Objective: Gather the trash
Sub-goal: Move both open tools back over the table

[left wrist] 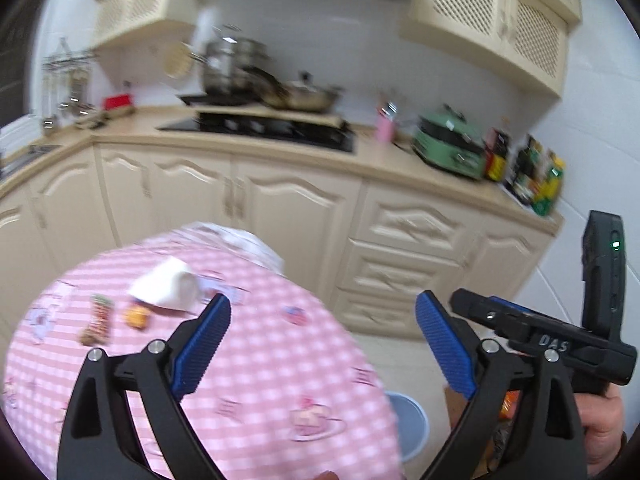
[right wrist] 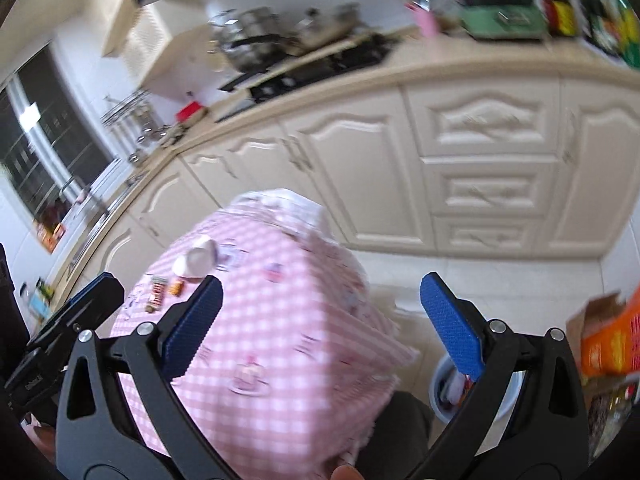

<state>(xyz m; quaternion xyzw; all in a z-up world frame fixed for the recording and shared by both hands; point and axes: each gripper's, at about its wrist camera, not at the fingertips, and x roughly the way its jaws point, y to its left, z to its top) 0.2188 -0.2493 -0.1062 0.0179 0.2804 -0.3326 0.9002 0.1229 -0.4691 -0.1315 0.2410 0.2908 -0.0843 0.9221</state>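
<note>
Both grippers hang above the table (left wrist: 256, 360), jaws spread wide with nothing between them: the left gripper (left wrist: 322, 334) and the right gripper (right wrist: 320, 320). The trash lies toward the table's far left edge: a tipped white cup (left wrist: 168, 286), a wrapper (left wrist: 98, 320) and an orange scrap (left wrist: 137, 317) just beside it. A bin (right wrist: 440, 384) stands on the floor off the table's right edge.
</note>
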